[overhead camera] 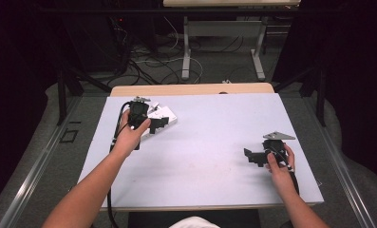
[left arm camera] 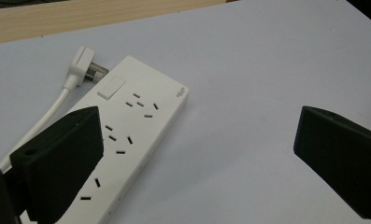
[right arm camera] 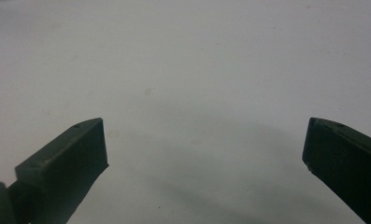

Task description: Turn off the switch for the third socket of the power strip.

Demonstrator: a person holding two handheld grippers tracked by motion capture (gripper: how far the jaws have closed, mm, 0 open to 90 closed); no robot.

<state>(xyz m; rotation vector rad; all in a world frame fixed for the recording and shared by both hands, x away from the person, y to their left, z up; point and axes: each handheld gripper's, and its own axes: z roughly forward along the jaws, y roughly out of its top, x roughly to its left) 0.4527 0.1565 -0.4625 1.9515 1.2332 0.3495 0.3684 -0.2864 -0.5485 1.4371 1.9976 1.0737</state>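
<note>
A white power strip (left arm camera: 136, 116) with a rocker switch (left arm camera: 111, 87) lies at the back left of the pale mat (overhead camera: 205, 142). Its white plug (left arm camera: 82, 63) and cable (left arm camera: 57, 100) rest on the mat beside its switch end. My left gripper (left arm camera: 199, 130) is open just above the strip, with its left jaw over the strip's near half and its right jaw over bare mat. In the high view the left gripper (overhead camera: 156, 124) covers part of the power strip (overhead camera: 166, 114). My right gripper (overhead camera: 252, 156) (right arm camera: 204, 140) stands open above bare mat at the right, holding nothing.
The mat covers a wooden table whose far edge (overhead camera: 191, 89) shows behind it. Beyond the table are floor cables (overhead camera: 153, 66) and the legs of another table (overhead camera: 186, 47). Dark curtains hang on both sides.
</note>
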